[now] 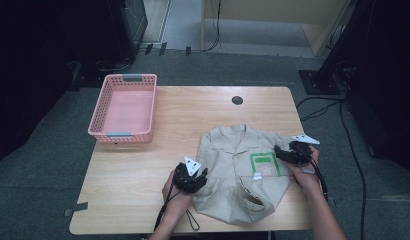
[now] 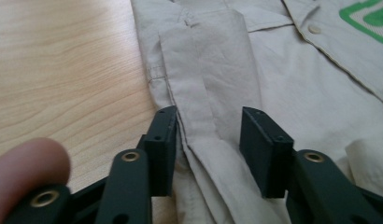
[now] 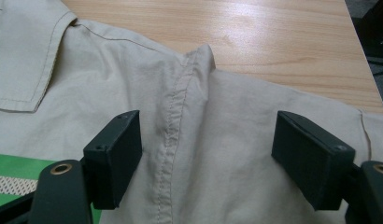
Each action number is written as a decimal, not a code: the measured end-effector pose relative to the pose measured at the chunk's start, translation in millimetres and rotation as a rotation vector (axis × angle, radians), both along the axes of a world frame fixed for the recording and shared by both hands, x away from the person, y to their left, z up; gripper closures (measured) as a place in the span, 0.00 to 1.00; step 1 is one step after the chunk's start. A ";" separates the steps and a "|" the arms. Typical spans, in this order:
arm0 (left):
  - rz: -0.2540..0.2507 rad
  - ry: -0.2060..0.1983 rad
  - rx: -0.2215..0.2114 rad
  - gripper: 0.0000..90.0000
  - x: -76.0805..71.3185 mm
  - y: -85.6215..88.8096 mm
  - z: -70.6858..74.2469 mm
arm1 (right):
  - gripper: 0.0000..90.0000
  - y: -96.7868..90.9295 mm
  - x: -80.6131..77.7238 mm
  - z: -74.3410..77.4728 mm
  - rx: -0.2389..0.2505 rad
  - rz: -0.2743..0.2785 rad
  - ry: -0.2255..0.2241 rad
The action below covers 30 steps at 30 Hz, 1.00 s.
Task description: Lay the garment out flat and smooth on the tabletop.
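Observation:
A beige short-sleeved shirt (image 1: pixel 243 167) with a green chest patch (image 1: pixel 264 162) lies face up, partly folded, on the right half of the wooden table (image 1: pixel 143 170). My left gripper (image 1: pixel 199 176) is at the shirt's left edge. In the left gripper view its jaws (image 2: pixel 208 140) stand apart around a folded strip of sleeve fabric (image 2: pixel 203 84), the left pad brushing the cloth. My right gripper (image 1: pixel 282 152) hovers at the shirt's right shoulder. Its jaws (image 3: pixel 206 154) are wide open over the shoulder seam (image 3: pixel 178 116), gripping nothing.
A pink plastic basket (image 1: pixel 122 135) stands at the table's far left, nothing inside it. A dark round grommet (image 1: pixel 237 100) sits near the far edge. Bare wood lies between basket and shirt. Cables trail on the carpet to the right.

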<state>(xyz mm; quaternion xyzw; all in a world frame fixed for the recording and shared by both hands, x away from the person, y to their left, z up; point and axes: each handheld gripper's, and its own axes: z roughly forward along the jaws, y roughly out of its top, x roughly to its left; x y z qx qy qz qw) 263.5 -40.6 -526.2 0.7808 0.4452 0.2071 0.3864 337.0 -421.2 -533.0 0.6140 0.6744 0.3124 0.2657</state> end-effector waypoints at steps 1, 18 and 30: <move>-0.003 -0.003 -0.002 0.69 -1.3 0.2 0.6 | 0.27 -0.1 0.0 0.0 -0.001 0.001 0.000; 0.033 -0.155 0.010 0.91 -14.8 17.9 10.2 | 0.27 0.0 0.0 0.0 0.000 0.000 0.000; 0.318 -0.071 -0.090 0.94 -3.9 93.3 6.5 | 0.27 0.2 0.0 0.0 0.001 0.003 0.001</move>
